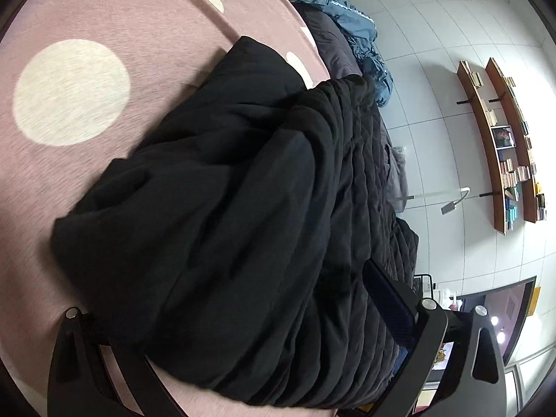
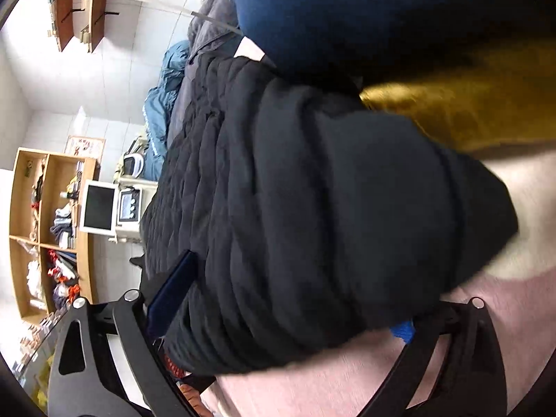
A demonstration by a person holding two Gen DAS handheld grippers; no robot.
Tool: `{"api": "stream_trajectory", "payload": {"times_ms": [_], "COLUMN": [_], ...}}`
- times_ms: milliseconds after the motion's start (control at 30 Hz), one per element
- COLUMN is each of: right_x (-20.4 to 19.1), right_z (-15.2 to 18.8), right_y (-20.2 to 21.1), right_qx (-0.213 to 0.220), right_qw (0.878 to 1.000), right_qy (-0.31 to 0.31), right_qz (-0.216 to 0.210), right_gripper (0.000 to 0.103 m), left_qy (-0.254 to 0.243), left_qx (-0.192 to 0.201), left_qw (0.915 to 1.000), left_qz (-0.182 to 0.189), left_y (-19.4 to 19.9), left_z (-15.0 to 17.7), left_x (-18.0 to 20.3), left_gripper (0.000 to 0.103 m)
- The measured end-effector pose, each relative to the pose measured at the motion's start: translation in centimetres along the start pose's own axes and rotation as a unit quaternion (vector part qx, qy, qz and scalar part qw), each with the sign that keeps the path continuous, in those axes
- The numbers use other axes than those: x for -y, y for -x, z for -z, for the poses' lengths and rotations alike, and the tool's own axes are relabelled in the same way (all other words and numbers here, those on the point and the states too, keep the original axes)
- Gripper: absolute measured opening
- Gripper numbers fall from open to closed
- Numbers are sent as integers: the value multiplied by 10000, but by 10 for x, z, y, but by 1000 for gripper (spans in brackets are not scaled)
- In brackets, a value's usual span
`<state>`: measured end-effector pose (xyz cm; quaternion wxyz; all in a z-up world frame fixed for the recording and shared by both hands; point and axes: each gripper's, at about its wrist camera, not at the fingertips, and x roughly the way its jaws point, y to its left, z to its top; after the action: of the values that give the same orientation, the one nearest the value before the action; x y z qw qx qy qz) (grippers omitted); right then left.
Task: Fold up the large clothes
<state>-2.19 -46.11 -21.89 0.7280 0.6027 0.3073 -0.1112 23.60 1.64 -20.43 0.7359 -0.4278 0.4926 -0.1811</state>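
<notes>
A black quilted jacket [image 1: 250,187] lies bunched in a thick fold on the pink cover with white dots [image 1: 104,17]. In the left wrist view it fills the gap of my left gripper [image 1: 222,292], whose jaws stand wide. The blue face of one pad [image 1: 392,305] shows bare beside the cloth. In the right wrist view the same jacket [image 2: 330,208] lies between the wide jaws of my right gripper [image 2: 312,288]. One blue pad [image 2: 173,295] stands clear at the jacket's left side, and the other pad [image 2: 403,330] peeks out under its edge.
A blue jacket [image 1: 351,17] and a dark purple garment [image 1: 333,45] lie beyond the black one. Blue cloth [image 2: 347,17] and mustard-yellow cloth [image 2: 469,114] hang close to the right lens. Wooden shelves [image 2: 52,226] and a white monitor [image 2: 99,212] stand past the bed's edge.
</notes>
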Motion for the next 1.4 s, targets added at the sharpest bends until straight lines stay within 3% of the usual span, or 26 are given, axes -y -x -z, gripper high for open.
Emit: {"api": "stream_trajectory", "payload": {"times_ms": [333,400,433,500,567,633,700,767,967,1133,1300,1400], "right_x": [-24,-28,-31,-40,-54,-72,-92,-112,-138,-108,-74,-63], "right_z": [-10,-11,-11,-8,-5,0,5,13,35,75,113,111], "right_y": [-22,-24,-23,-22,-17,-9,-4,2,36,75,88,83], "right_qx": [248,235,202,140,122,190,276,374,337,-196,-481,-561], "right_qw": [9966,9957,9944,9917,9907,9869,9795,9700,9570,9541,9448,9525], "right_qy": [-54,-25,30,227,503,913,1378,1855,2543,2751,2926,2651], "right_qz": [788,897,1041,1255,1261,1318,1443,1528,1356,1170,1390,1391], "right_gripper": [98,96,90,74,48,35,27,22,20,20,20,21], "left_qy": [202,229,264,353,442,361,185,-53,-567,-688,-240,-52], "left_qx": [28,24,25,12,-2,-65,-87,-15,130,-79,-408,-416], "left_qw": [9996,9994,9992,9989,9989,9992,9994,9996,9982,9974,9984,9988], "left_qz": [-176,-243,-295,-293,-164,-156,-269,-264,-119,-190,-320,-237], "left_y": [-15,-13,-11,-6,4,13,22,38,98,148,154,150], "left_z": [-16,-15,-15,-13,-11,-9,-7,-1,22,48,67,69], "left_x": [7,7,6,2,-1,4,14,30,45,13,-41,-53], "left_gripper": [96,91,87,69,55,44,34,30,27,27,28,30]}}
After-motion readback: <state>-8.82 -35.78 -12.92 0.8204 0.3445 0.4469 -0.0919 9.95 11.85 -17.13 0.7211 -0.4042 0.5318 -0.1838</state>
